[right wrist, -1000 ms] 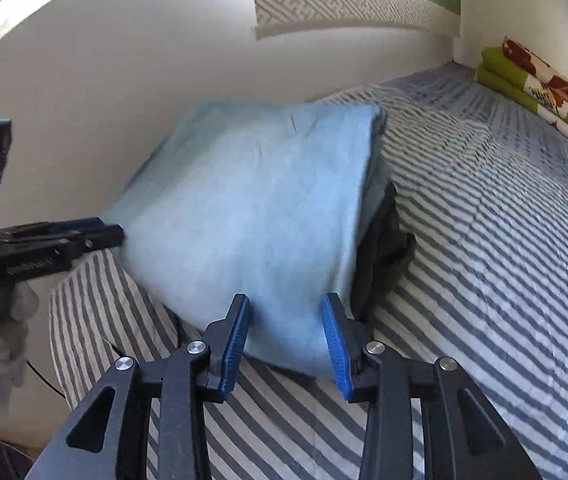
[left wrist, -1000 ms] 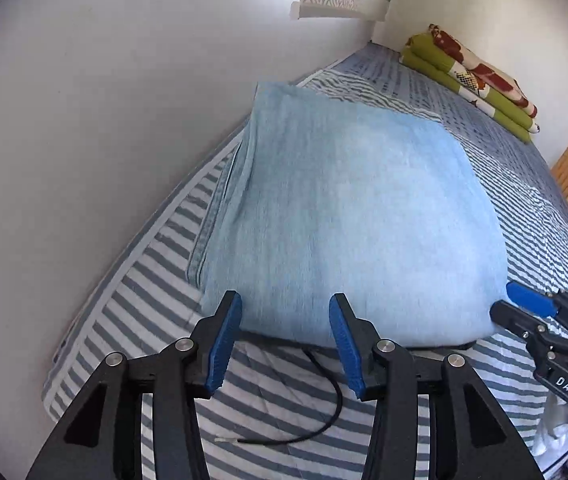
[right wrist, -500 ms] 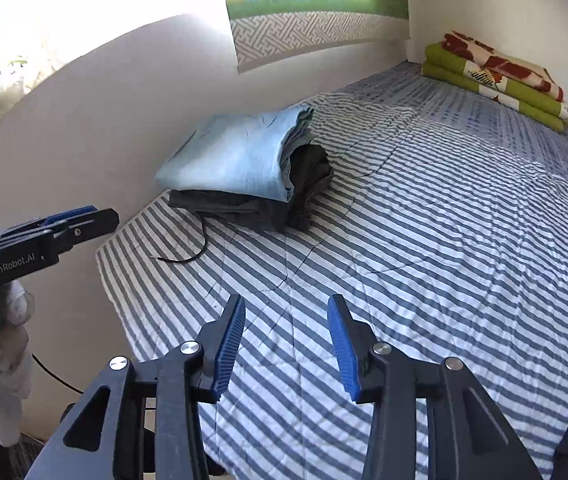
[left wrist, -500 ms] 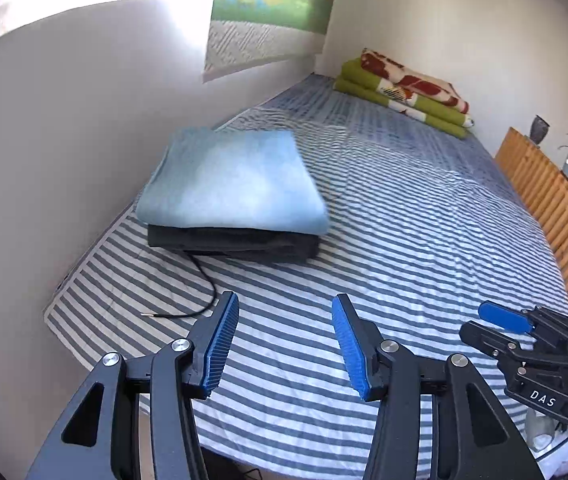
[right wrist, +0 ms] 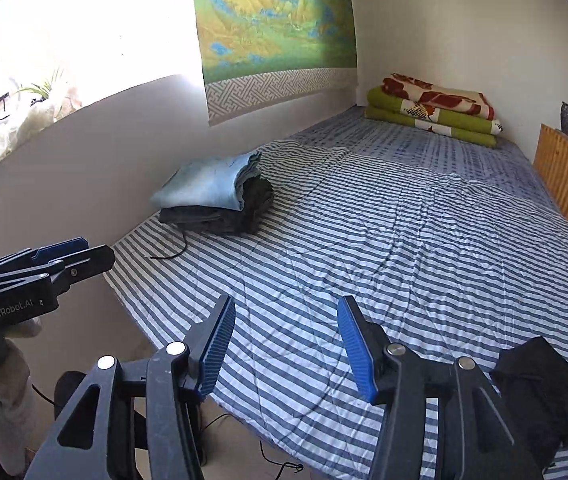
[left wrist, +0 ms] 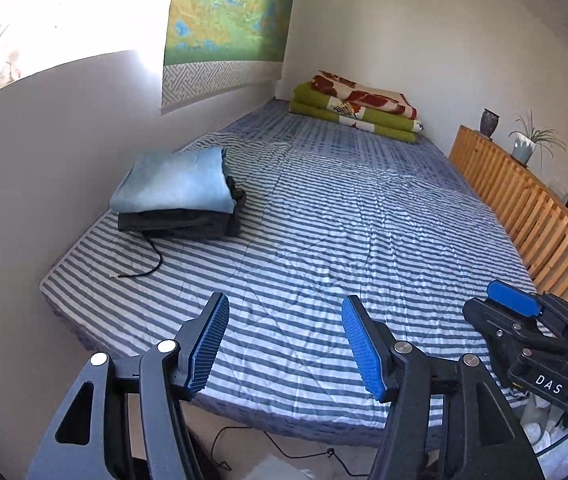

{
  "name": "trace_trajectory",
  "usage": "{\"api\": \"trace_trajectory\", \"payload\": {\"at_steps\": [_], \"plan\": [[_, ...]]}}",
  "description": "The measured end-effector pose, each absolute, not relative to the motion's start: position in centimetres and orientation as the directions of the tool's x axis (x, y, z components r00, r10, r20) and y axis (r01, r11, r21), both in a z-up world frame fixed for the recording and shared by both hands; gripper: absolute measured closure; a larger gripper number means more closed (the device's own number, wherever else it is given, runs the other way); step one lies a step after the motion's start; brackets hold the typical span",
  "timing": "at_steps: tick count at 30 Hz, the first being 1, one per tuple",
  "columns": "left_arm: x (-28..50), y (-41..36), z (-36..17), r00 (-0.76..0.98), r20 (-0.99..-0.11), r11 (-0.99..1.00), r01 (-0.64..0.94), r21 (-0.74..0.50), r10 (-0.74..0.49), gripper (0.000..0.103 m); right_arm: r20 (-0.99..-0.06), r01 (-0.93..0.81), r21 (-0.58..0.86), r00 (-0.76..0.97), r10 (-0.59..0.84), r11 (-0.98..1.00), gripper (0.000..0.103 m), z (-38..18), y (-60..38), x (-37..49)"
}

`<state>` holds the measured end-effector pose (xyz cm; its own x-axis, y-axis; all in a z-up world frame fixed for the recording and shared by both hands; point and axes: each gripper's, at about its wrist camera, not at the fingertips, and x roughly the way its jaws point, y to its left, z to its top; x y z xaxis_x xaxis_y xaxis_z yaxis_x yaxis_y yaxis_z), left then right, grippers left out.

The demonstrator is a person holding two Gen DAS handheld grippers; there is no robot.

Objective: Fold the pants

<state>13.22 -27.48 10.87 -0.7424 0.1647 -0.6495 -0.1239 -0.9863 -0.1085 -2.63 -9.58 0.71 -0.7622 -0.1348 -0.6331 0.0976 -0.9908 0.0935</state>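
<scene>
Folded light-blue pants (left wrist: 174,184) (right wrist: 208,186) lie on top of folded dark clothes (left wrist: 180,224) (right wrist: 220,216) in the far left corner of the striped bed (left wrist: 344,220) (right wrist: 404,240), by the wall. My left gripper (left wrist: 284,344) hangs over the bed's near edge, far from the pile; its jaws are opening with nothing between them. My right gripper (right wrist: 286,344) is also over the near edge, jaws opening and empty. A crumpled black garment (right wrist: 540,388) lies at the bed's near right corner, right of the right gripper. Each gripper also shows at the side of the other's view.
A black cord (left wrist: 144,264) trails from the pile across the bed. Folded green and patterned blankets (left wrist: 360,108) lie at the far end. A wooden slatted rail (left wrist: 524,200) with a vase and a plant runs along the right side. Cables lie on the floor below the bed's edge.
Both grippers have pulled well back and up from the folded blue pants, which stay on the pile. Both pairs of jaws stand wider apart. The black garment has come into the right wrist view.
</scene>
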Motion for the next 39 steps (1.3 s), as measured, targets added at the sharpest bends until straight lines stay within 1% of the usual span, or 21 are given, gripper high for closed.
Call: {"api": "trace_trajectory", "payload": {"at_steps": [3, 4, 5, 7, 12, 15, 18, 23, 31, 34, 39], "plan": [[14.9, -26.5, 9.4, -0.735, -0.66, -0.988, -0.122, -0.094, 0.153, 0.04, -0.638, 0.076, 0.08, -0.762, -0.109, -0.994, 0.054, -0.4, -9.4, -0.1], [15.2, -26.4, 8.9, -0.733, -0.663, -0.989, -0.119, -0.093, 0.151, 0.039, -0.64, 0.067, 0.074, -0.762, -0.099, -0.995, 0.054, -0.7, -9.3, 0.5], [16.0, -26.2, 8.7, -0.735, -0.662, -0.989, -0.115, -0.095, 0.149, 0.035, -0.64, 0.055, 0.071, -0.763, -0.088, -0.996, 0.054, -1.0, -9.2, 1.1], [16.6, -26.2, 8.0, -0.741, -0.658, -0.991, -0.1, -0.086, 0.132, 0.032, -0.641, 0.036, 0.063, -0.765, -0.068, -0.997, 0.054, -1.5, -9.0, 2.3], [18.2, -26.3, 6.3, -0.723, -0.678, -0.991, -0.09, -0.101, 0.135, 0.032, -0.649, 0.029, 0.069, -0.758, -0.067, -0.997, 0.054, -2.6, -8.8, 4.1], [18.8, -26.4, 5.4, -0.714, -0.688, -0.992, -0.089, -0.092, 0.128, 0.029, -0.652, 0.005, 0.066, -0.757, -0.046, -0.998, 0.053, -3.0, -8.7, 4.9], [19.1, -26.6, 4.9, -0.709, -0.694, -0.992, -0.088, -0.09, 0.126, 0.028, -0.657, -0.018, 0.063, -0.753, -0.028, -0.998, 0.047, -3.5, -8.6, 5.4], [19.1, -26.8, 4.2, -0.701, -0.703, -0.993, -0.08, -0.092, 0.122, 0.025, -0.671, -0.032, 0.038, -0.741, -0.002, -0.999, 0.047, -4.7, -8.4, 5.9], [18.5, -26.6, 3.1, -0.683, -0.724, -0.995, -0.074, -0.067, 0.1, 0.024, -0.7, -0.055, 0.081, -0.714, -0.017, -0.995, 0.047, -6.7, -7.9, 5.5], [18.2, -26.3, 2.7, -0.678, -0.729, -0.995, -0.074, -0.059, 0.094, 0.022, -0.701, -0.062, 0.083, -0.713, -0.014, -0.995, 0.047, -6.9, -7.7, 5.4], [17.7, -25.6, 2.1, -0.667, -0.739, -0.995, -0.088, -0.056, 0.101, 0.022, -0.702, -0.084, 0.086, -0.712, 0.0, -0.993, 0.047, -7.0, -7.0, 5.5]]}}
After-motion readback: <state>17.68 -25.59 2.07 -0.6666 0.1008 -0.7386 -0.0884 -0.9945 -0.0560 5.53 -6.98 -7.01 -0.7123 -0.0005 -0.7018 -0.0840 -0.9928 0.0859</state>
